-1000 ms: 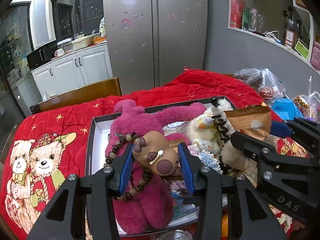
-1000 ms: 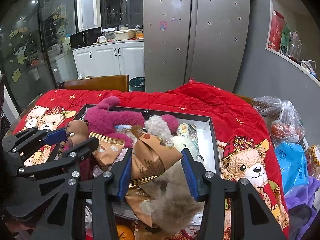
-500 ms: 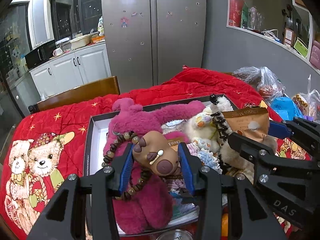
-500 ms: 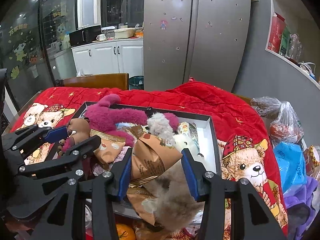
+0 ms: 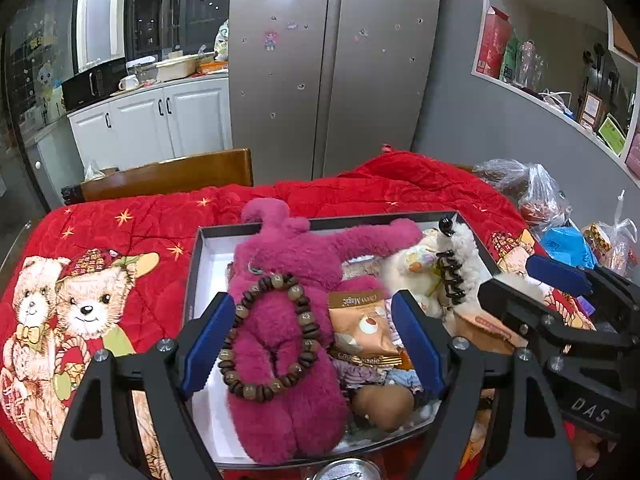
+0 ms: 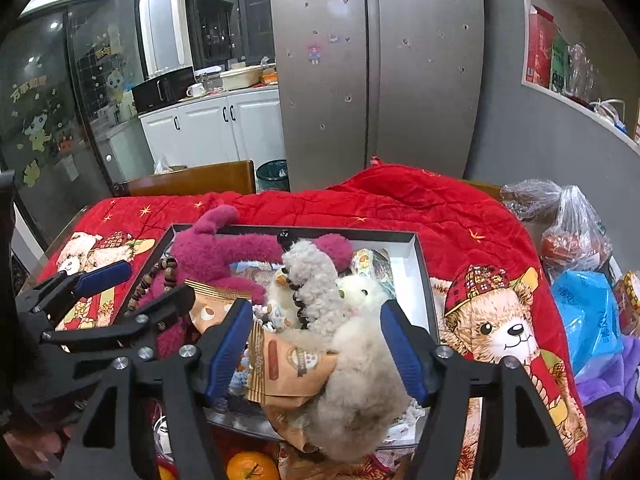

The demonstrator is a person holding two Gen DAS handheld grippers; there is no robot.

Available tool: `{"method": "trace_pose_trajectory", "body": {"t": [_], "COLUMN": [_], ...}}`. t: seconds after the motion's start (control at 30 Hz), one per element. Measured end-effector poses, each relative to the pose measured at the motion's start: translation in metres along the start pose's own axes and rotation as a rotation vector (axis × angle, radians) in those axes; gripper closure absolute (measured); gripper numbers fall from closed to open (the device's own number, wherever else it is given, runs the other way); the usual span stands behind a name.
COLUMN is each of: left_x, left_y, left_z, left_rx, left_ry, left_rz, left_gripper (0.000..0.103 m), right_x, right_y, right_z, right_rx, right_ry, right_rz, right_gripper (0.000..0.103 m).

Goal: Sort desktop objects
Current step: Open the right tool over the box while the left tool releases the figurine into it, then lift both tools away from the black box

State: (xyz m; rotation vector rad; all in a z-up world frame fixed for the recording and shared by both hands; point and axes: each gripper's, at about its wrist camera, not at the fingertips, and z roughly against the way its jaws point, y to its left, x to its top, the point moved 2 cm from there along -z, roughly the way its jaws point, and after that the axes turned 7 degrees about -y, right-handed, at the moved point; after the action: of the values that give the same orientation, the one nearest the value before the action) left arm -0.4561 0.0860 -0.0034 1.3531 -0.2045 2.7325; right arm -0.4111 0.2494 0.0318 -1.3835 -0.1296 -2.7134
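Both grippers have just released their loads into the box (image 5: 404,217), a shallow dark-rimmed tray with a white floor that sits on the red quilted cover (image 5: 132,220) of the surface.

Left gripper (image 5: 316,344): the fingers have just been opening and now stand wide apart, with nothing pressed between them. In the earlier left wrist frames they clamped a small brown plush head (image 5: 382,402). That item now lies low in the box, at the near edge, beside the pink plush toy (image 5: 296,264). The wooden bead bracelet (image 5: 272,336) lies draped over the pink toy's body, between the fingers but clear of both pads.

Right gripper (image 6: 320,350): the fingers have likewise just been opening. The tan snack packet (image 6: 292,364) they pinched earlier now rests slumped against the beige furry toy (image 6: 360,384) at the near side of the box. Both items lie between the open fingers. Whether the packet's edge touches the left pad cannot be told, but nothing is squeezed.

Task status, as a judgement: two items count as deposited, and the box is crowded, with a white plush animal (image 6: 360,292), a black spiral hair clip (image 5: 450,276) and a second snack packet (image 5: 366,328) already inside. Both grippers are free for the next pick. An orange (image 6: 252,466) shows outside the box, below its near edge, and is a likely candidate.
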Motion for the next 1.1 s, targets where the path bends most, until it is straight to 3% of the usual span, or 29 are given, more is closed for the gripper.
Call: {"method": "trace_pose_trajectory", "body": {"t": [0.43,0.63,1.1], "left_x": [0.005,0.008,0.004], "left_y": [-0.004,-0.004,-0.002], "left_z": [0.009,0.015,0.012], "left_rx": [0.021,0.013,0.014], "left_ry": [-0.030,-0.043,-0.007], "left_rz": [-0.047,-0.043,-0.030], "left_gripper": [0.021,0.021,0.021], "right_x": [0.004,0.011,0.013], "right_y": [0.000,-0.006,-0.009], "right_z": [0.005,0.018,0.019], "right_rx": [0.010,0.005,0.000], "right_ry": [-0.007,-0.053,-0.053], "right_rz": [0.009,-0.007,0.009], "right_gripper": [0.035,0.031,0.030]}}
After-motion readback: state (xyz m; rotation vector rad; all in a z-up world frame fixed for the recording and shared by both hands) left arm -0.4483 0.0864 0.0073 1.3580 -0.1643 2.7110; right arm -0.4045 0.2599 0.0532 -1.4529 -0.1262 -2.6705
